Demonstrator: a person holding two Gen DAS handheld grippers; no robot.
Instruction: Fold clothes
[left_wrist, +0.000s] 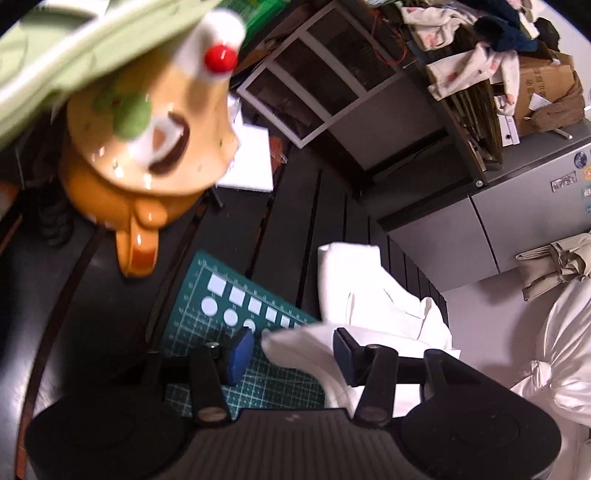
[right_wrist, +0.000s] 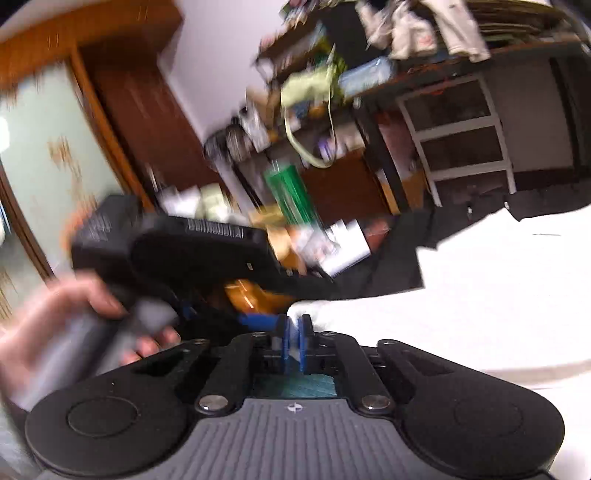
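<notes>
A white garment (left_wrist: 369, 295) lies partly folded on the dark slatted table (left_wrist: 295, 221). In the left wrist view my left gripper (left_wrist: 291, 354) stands open over its near edge. A loose white fold lies between the blue pads (left_wrist: 240, 354), and the left pad is clear of the cloth. In the right wrist view the white garment (right_wrist: 480, 288) spreads to the right, and its near corner runs into my right gripper (right_wrist: 294, 328). That gripper's blue pads sit close together, pinching the cloth. A person's hand (right_wrist: 55, 317) holds the other gripper's black housing (right_wrist: 192, 251) just to the left.
An orange ceramic bear mug (left_wrist: 147, 147) stands close at the upper left, beside a green cutting mat (left_wrist: 207, 306) under the garment's edge. A grey cabinet (left_wrist: 480, 221) and a shiny white bundle (left_wrist: 554, 350) are on the right. Cluttered shelves (right_wrist: 458, 140) stand behind.
</notes>
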